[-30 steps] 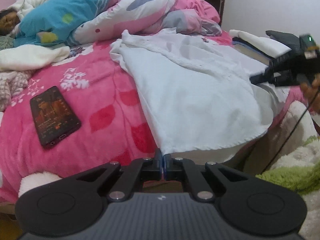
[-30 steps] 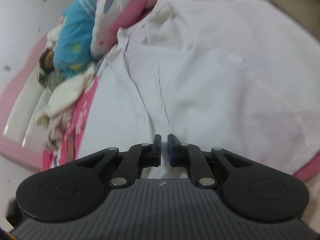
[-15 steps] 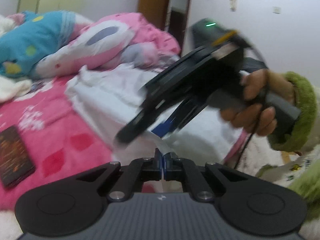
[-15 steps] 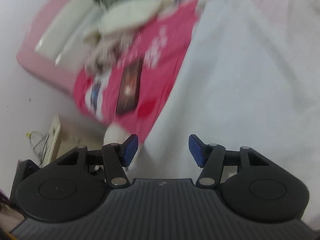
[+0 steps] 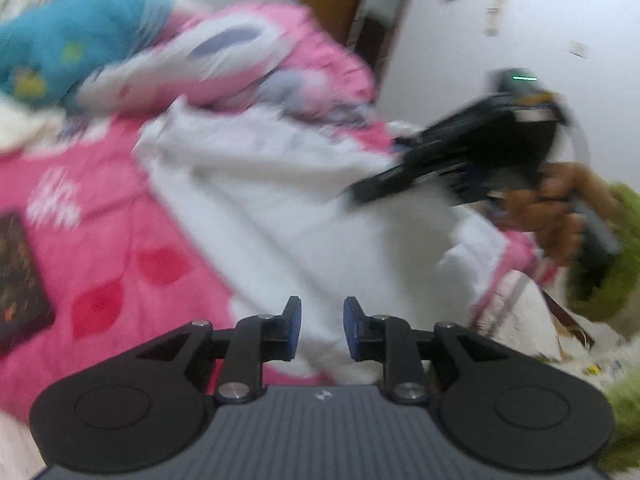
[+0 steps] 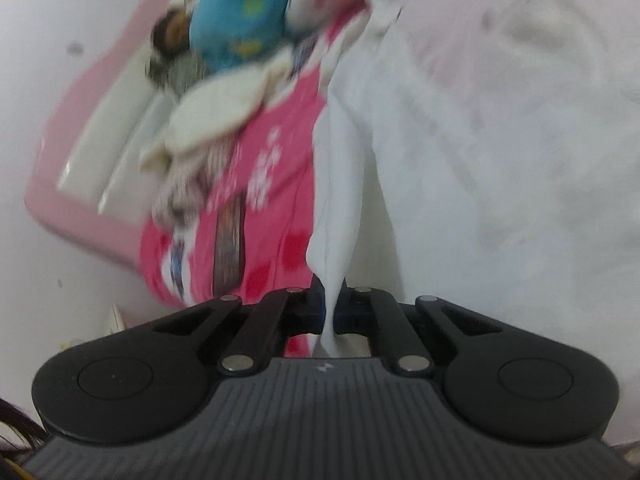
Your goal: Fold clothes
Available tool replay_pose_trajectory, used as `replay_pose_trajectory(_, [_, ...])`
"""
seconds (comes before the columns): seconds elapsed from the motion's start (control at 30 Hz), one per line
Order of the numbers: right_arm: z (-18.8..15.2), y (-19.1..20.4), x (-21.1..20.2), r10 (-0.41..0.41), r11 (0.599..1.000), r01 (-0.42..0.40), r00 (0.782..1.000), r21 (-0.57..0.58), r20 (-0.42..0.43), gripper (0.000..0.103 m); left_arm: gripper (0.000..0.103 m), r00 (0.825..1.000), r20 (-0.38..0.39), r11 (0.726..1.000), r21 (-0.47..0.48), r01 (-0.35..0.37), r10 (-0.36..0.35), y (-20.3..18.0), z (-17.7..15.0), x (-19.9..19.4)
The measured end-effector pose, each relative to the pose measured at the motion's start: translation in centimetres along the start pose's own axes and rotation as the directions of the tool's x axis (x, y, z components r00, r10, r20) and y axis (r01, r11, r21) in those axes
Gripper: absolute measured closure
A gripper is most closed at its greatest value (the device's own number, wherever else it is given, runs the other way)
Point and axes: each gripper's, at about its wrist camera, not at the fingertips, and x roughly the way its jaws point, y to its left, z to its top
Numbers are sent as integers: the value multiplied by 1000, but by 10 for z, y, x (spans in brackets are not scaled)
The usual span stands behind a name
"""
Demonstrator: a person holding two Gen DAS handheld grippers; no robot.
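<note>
Right wrist view: right tongs point(image 6: 329, 312) pinch the white garment point(image 6: 500, 152) at lower centre for a fold, left tongs point(image 5: 319, 328) opening, empty; next carry it across.

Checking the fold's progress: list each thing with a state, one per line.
White cloth garment: spread on the pink fleece blanket, one edge lifted.
Left claw: opening, pads off the cloth.
Right claw: shut on the garment's edge.
Dark flat phone: lying on the blanket.

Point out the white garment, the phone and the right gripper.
white garment point(image 5: 280, 216): left wrist view, middle of the spread cloth.
phone point(image 5: 18, 280): left wrist view, its dark screen.
right gripper point(image 6: 329, 312): right wrist view, between the fingertips, shut on a pinch of the garment.
</note>
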Motion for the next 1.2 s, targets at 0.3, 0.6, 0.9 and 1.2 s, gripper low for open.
replay_pose_trajectory(0.3, [20, -4, -30, 25, 1000, -25, 985, 1, 168, 102, 71, 984, -176, 989, -136, -62, 38, 11, 8, 58])
replay_pose_trajectory(0.6, [24, -12, -30, 63, 998, -64, 982, 1, 179, 102, 59, 979, -196, 944, -313, -108, 48, 9, 5, 48])
replay_pose_trajectory(0.9, [22, -9, -27, 45, 999, -42, 981, -19, 188, 102, 101, 985, -167, 896, -430, -109, 39, 16, 1, 53])
replay_pose_trajectory(1.2, [25, -12, -29, 23, 1000, -23, 978, -2, 208, 102, 102, 977, 1, 876, -443, -192, 214, 59, 34, -21])
